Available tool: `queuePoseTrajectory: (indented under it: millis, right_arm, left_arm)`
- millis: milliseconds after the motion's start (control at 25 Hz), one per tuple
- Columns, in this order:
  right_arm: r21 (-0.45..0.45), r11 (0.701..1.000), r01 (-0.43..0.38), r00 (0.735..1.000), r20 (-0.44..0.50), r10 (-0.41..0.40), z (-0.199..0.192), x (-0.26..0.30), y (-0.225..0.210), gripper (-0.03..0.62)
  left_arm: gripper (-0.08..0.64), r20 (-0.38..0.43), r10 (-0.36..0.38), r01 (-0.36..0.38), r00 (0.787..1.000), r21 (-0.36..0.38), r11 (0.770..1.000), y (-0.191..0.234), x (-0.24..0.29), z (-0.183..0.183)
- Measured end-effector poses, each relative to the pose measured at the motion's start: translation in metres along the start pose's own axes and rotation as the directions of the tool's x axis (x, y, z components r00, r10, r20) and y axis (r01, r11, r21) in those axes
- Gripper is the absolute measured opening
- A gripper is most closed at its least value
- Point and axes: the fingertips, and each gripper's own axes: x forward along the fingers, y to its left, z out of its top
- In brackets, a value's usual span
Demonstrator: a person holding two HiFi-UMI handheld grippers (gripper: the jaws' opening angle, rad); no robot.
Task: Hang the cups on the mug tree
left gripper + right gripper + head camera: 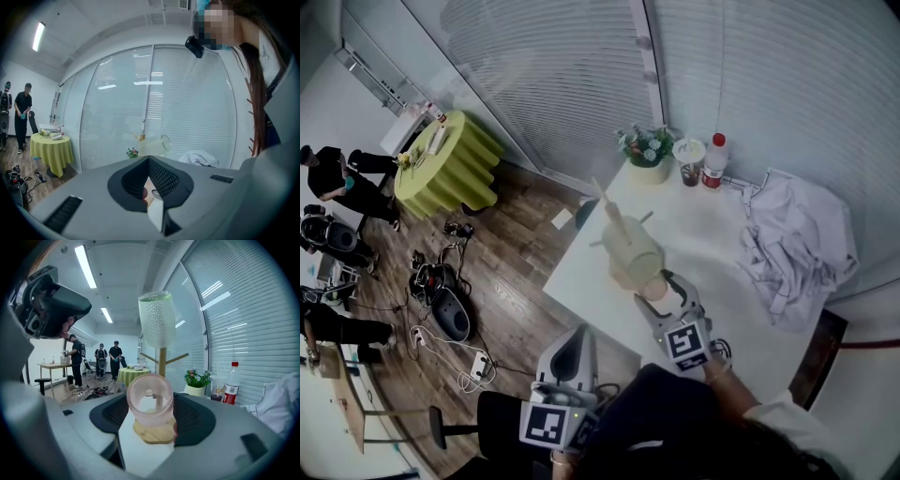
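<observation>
your r gripper (150, 414) grips a see-through pink plastic cup (150, 401), jaws pressed on its two sides.
cup lies sideways, low by the foot of the wooden mug tree (162, 363) on the white table (712, 253). a pale green dimpled cup (157, 319) sits upside down on the tree's top. your l gripper (149, 180) is off the table's near edge, jaws closed together w/ nothing btwn them.

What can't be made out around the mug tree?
Handle of pink cup: right gripper view shows only its round end; head view, right tongs cover it.
How green cup sits on mug tree: hidden by the cup itself, both views.
Label on bottle: head view, too small.
</observation>
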Motion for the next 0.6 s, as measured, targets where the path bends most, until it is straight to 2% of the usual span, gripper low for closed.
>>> queuePoseTrajectory:
  millis: [240,400,520,600]
  right_arm:
    - [-0.002,1.0,-0.003,1.0,0.002,0.003,-0.007,0.003,0.0,0.302]
    - [0.01,1.0,-0.003,1.0,0.01,0.003,-0.005,0.006,0.0,0.302]
    - [-0.011,1.0,-0.004,1.0,-0.005,0.004,-0.01,0.007,-0.001,0.302]
    - [-0.005,1.0,-0.002,1.0,-0.011,0.002,-0.01,0.007,-0.001,0.302]
  left_arm:
    - [0.0,-0.003,-0.002,0.002,1.0,0.006,1.0,-0.003,0.0,0.0]
    - [0.0,0.048,-0.016,0.017,0.999,-0.006,1.0,-0.007,0.004,0.011]
    - [0.0,0.03,-0.016,0.016,0.999,0.002,1.0,-0.008,0.003,0.006]
    - [0.0,0.066,-0.023,0.024,0.998,-0.005,1.0,-0.01,0.004,0.013]
